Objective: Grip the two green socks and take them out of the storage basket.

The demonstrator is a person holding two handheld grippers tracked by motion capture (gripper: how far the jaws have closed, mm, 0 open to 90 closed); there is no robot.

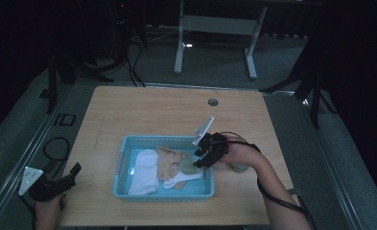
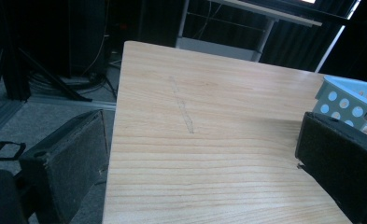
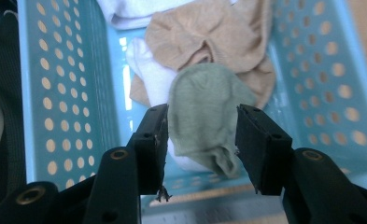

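A light blue perforated basket [image 1: 123,160] sits on the wooden table near its front. Inside lie a white sock [image 1: 145,172], a beige sock [image 1: 169,160] and another white piece [image 1: 179,179]. My right gripper [image 1: 199,160] reaches over the basket's right end, pointing down. In the right gripper view its jaws stand partly apart with a pale green sock [image 3: 204,116] pinched between the pads [image 3: 157,140], above the beige sock [image 3: 209,32] and the basket wall [image 3: 55,93]. My left gripper [image 1: 68,175] rests at the table's front left corner, jaws open [image 2: 195,177] over bare wood.
A greenish item [image 1: 237,167] lies on the table under the right hand, just right of the basket. The basket's corner [image 2: 344,100] shows at the right of the left gripper view. A round cable hole [image 1: 213,102] marks the table's far side. Bare wood [image 1: 152,112] lies behind the basket.
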